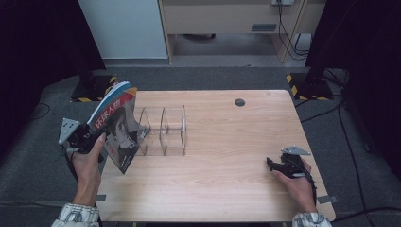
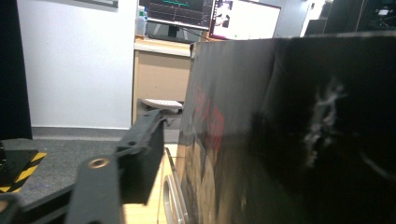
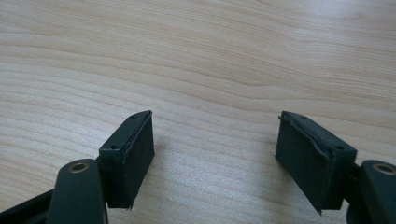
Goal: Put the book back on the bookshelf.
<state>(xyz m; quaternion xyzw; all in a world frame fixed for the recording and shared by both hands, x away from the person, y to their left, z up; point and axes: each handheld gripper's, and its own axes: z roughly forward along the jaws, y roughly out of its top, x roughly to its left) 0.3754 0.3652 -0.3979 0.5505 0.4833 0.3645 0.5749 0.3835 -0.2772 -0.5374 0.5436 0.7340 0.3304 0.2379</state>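
The left gripper (image 1: 97,135), jaws parted, is loosely flanking the thin, floppy, glossy-covered magazine (image 1: 117,124); regrip near its spine. The right gripper (image 1: 273,164) is resting open.

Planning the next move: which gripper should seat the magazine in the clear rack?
Left. The left gripper is at the magazine, beside the clear rack; the right gripper rests open, far across the table.

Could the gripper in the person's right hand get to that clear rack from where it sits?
Probably yes: the right gripper rests open on the table, with bare wood between it and the clear rack.
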